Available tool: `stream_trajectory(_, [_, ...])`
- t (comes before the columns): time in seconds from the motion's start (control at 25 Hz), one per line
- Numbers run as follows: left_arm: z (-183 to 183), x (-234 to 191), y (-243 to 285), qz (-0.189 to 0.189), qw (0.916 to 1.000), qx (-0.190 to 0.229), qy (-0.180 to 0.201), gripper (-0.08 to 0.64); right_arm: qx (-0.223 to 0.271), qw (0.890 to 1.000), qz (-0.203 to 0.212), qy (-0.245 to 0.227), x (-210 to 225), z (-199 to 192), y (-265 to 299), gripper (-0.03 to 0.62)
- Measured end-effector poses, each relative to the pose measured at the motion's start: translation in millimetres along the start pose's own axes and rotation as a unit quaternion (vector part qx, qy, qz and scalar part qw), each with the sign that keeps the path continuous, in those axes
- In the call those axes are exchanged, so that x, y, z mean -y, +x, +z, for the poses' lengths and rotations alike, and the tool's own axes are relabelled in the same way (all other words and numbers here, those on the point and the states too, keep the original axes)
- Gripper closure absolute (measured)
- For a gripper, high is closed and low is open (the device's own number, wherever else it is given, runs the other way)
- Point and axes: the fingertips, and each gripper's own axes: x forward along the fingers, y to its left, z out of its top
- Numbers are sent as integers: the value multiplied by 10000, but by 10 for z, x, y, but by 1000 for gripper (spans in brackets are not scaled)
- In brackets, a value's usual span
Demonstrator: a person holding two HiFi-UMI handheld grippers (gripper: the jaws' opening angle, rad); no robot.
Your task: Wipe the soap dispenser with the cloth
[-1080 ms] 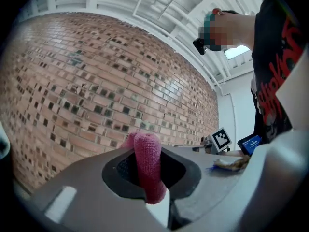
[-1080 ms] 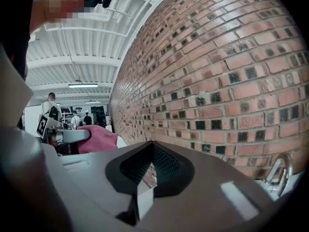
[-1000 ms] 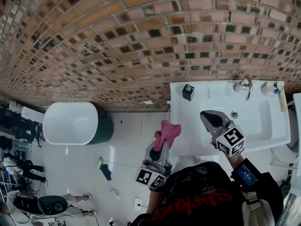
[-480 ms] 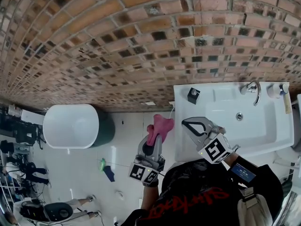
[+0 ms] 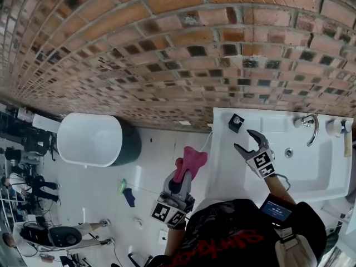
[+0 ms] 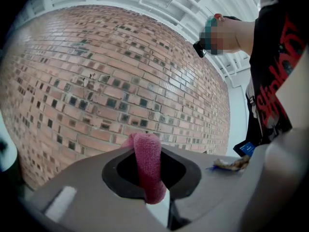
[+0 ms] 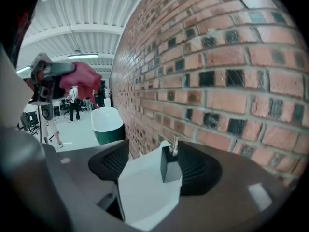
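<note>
The left gripper [image 5: 184, 178] is clamped on a pink cloth [image 5: 191, 160], held above the floor [image 5: 150, 171] just left of the white washbasin [image 5: 334, 189]; the cloth's folded end pokes out past the jaws. The right gripper [image 5: 243, 140] reaches over the basin's back left corner, its jaws just opened and standing wide; the black soap dispenser [image 5: 236, 122] stands on that corner against the brick wall [image 5: 139, 49], framed between the jaws, seemingly just beyond their tips.
</note>
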Motion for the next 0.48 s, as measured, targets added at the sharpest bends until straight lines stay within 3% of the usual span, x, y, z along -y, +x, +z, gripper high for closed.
stream_trajectory(0.16, [-10, -64, -130, 519, 9986, -48, 108, 509, -592, 9981, -90, 156, 410, -460, 480, 164])
stream_trajectory(0.24, [9, -115, -267, 841, 9962, -105, 203, 509, -897, 9954, 1, 348, 483, -672, 733, 43])
stream_trajectory(0.36, [-28, -194, -418, 1282, 9914, -177, 202, 509, -1167, 9924, 212, 314, 523, -885, 1011, 38])
stream_trajectory(0.48, [-61, -242, -461, 1585, 9871, -168, 140, 509, -1197, 9924, 297, -7, 543, -949, 1189, 54])
